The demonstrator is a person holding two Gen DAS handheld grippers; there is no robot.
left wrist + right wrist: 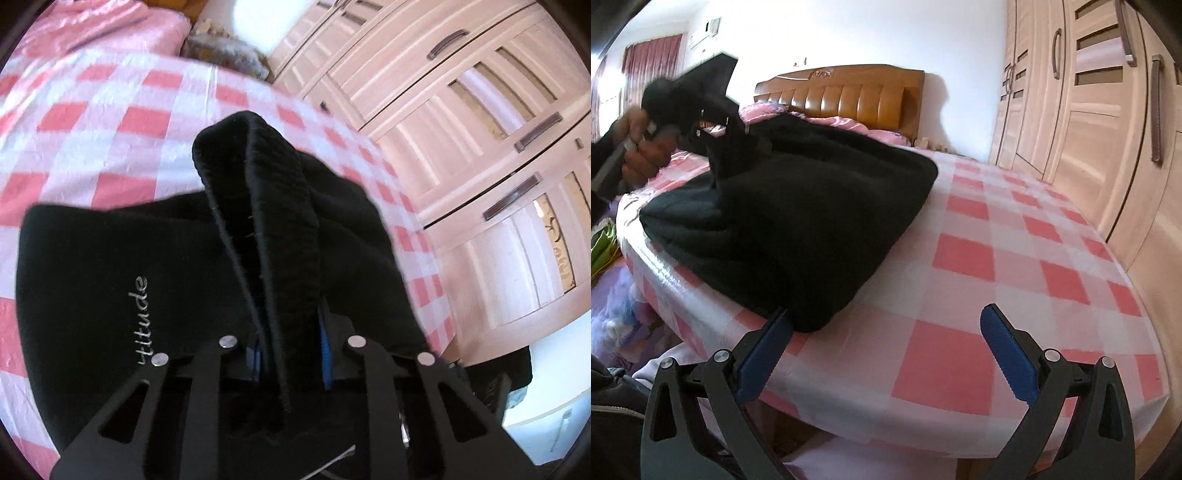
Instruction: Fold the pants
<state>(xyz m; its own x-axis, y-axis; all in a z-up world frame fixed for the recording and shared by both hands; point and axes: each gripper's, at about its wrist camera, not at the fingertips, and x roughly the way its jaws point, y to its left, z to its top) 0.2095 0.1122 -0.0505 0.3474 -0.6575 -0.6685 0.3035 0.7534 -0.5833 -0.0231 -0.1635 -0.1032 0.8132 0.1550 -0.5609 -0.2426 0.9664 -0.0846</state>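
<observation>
Black pants on the checked bed, one fold pinched by the left gripper.
The left gripper (291, 354) clamps a ridge of the pants (258, 221) running to 12 o'clock; the right gripper (886, 328) gapes wide and empty over the bed (1015, 240), pants at its 10 o'clock.

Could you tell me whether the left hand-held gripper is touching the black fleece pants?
Touching. The left wrist view shows the left hand-held gripper with its blue pads clamped on a fold of the black fleece pants.
</observation>
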